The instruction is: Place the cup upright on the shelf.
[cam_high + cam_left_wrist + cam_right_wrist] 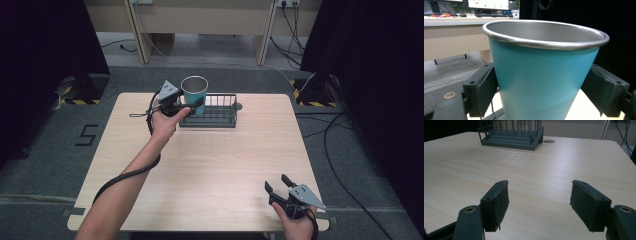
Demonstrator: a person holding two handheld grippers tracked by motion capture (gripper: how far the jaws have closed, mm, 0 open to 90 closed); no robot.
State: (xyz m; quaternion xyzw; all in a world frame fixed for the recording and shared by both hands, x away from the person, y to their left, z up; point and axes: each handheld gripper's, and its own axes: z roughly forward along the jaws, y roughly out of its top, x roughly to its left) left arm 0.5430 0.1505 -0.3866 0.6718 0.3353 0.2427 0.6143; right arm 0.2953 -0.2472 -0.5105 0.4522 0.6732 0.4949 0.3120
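A teal metal cup point(194, 91) with a silver rim stands upright at the left end of a dark wire rack point(220, 111) at the table's far side. My left gripper point(192, 106) is shut on the cup's lower half. In the left gripper view its pads point(482, 91) press both sides of the cup point(541, 75). The cup's base is hidden, so I cannot tell whether it rests in the rack. My right gripper point(276, 182) stands open near the table's front right corner, nothing between its fingers point(496, 205), and it faces the rack point(511, 138).
The light wooden table point(215, 160) has a round cable hole point(238, 106) just right of the rack. A desk stands beyond the table, dark curtains hang at both sides, and cables lie on the floor at the right.
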